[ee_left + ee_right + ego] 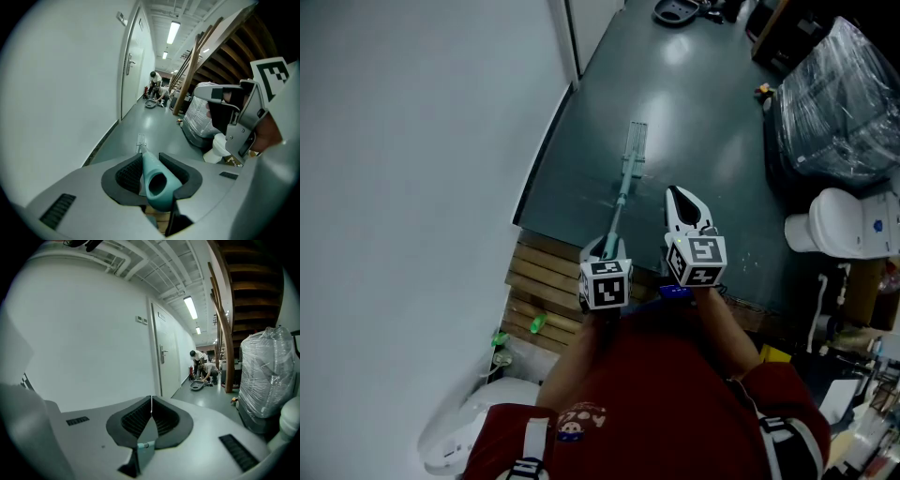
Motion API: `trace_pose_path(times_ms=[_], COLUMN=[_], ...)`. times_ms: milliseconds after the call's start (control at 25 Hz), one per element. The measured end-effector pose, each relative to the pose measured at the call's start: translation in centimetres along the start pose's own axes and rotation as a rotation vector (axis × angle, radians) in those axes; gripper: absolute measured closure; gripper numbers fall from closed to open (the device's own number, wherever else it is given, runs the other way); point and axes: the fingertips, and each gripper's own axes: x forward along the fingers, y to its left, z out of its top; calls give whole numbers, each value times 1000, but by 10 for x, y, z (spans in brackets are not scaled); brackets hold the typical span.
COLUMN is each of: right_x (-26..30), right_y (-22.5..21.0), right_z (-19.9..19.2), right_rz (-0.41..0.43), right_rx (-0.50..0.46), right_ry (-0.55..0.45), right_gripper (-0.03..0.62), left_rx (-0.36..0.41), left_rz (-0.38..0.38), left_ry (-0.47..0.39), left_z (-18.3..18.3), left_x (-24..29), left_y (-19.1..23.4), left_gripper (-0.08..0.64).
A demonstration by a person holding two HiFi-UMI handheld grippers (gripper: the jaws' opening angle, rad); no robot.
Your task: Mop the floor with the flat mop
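Left tool (151, 160) is clamped on the top end of the flat mop's teal handle (157, 180), with a jaw pressed on either side. The right tool (151, 399) hangs just beside it, its jaws pressed together on nothing. From where I stand, the mop head (636, 142) lies flat on the dark floor (703, 103), well out ahead of the person and near the white wall (412, 141). A single grip so high on the pole looks to me like a weak hold for steering, so I would bring the right tool onto the handle lower down. Strokes should hold the head flat and run along the wall. They should also stay off the wooden pallet (542, 281) at the person's feet and the toilet (839, 220) to the right.
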Motion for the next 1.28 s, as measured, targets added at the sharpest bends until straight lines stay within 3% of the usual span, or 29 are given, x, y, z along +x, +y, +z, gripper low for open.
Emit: trace_pose_path(times_ms=[1280], right_x=[17], right_y=[-97], right_z=[-12], right_rz=[-85], right_rx=[72], right_ry=[17], right_gripper=[572], left_rx=[26], left_rz=[22], left_ry=[15], left_z=[47], left_x=[77], left_y=[-39], left_gripper=[434])
